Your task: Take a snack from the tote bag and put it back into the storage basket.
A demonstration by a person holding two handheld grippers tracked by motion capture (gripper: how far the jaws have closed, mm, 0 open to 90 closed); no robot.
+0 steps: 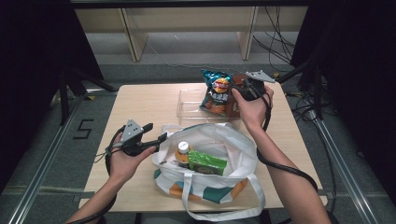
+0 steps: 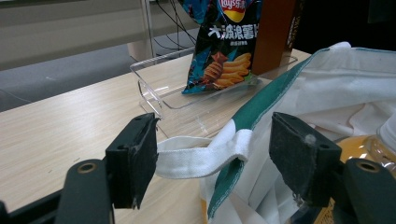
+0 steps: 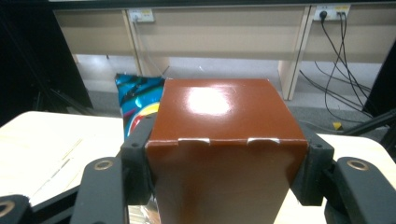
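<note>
The glossy brown cardboard box [image 3: 224, 154] runs off the right gripper view's bottom edge and hides most of the blue crisp bag [image 3: 137, 105] behind it, whose small print cannot be read.

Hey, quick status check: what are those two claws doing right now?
Right claw clamped on brown box in clear tray. Left claw open around tote bag's white strap. Chip bag beside box.

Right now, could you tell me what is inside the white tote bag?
Inside the tote bag lie an orange-capped bottle and a green packet; anything beneath them is covered.
</note>
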